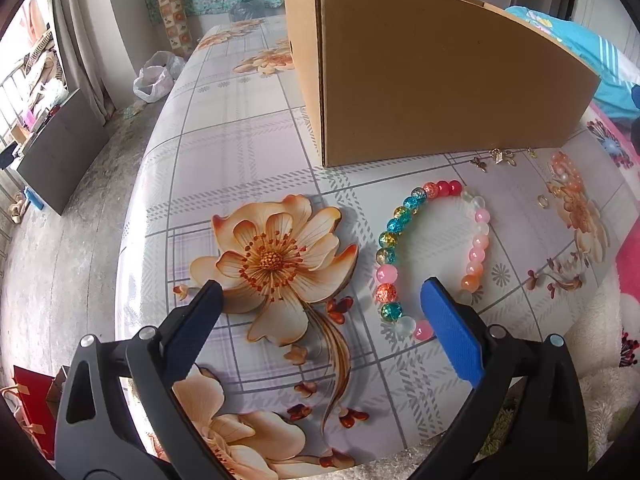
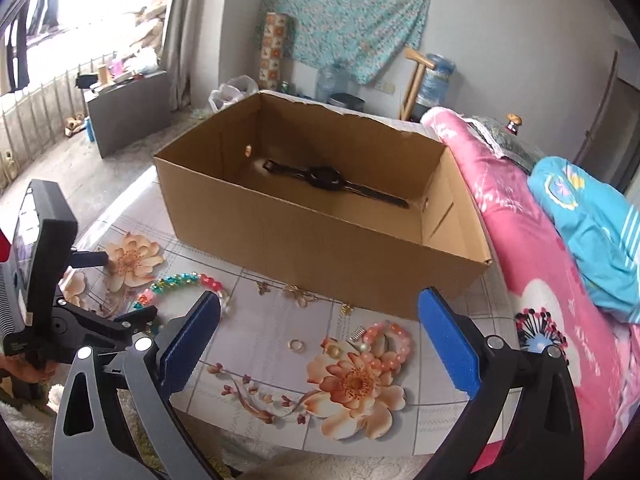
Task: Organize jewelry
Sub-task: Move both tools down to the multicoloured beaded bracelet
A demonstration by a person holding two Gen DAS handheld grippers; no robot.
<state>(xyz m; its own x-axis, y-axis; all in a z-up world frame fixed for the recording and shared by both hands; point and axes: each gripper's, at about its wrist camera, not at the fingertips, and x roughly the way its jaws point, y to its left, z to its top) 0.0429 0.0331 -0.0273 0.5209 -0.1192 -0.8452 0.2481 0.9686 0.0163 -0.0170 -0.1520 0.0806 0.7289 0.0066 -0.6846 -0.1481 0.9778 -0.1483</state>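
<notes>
A multicoloured bead bracelet (image 1: 386, 240) (image 2: 180, 282) lies on the flowered tablecloth. My left gripper (image 1: 322, 286) (image 2: 116, 286) is open above it; the blue-padded finger covers the bracelet's near side, and the pads press on nothing. A pink bead bracelet (image 2: 390, 340) (image 1: 564, 172), a gold ring (image 2: 296, 345) (image 1: 543, 201) and small gold charms (image 2: 296, 292) (image 1: 498, 156) lie in front of an open cardboard box (image 2: 320, 240) (image 1: 440, 80). A black watch (image 2: 324, 178) rests inside the box. My right gripper (image 2: 320, 298) is open and empty above the ring and pink bracelet.
Pink quilt (image 2: 540, 260) and blue bedding (image 2: 592, 220) are piled right of the box. The table's left edge (image 1: 132, 220) drops to a concrete floor. White fluffy fabric (image 1: 592, 340) borders the table's near right side.
</notes>
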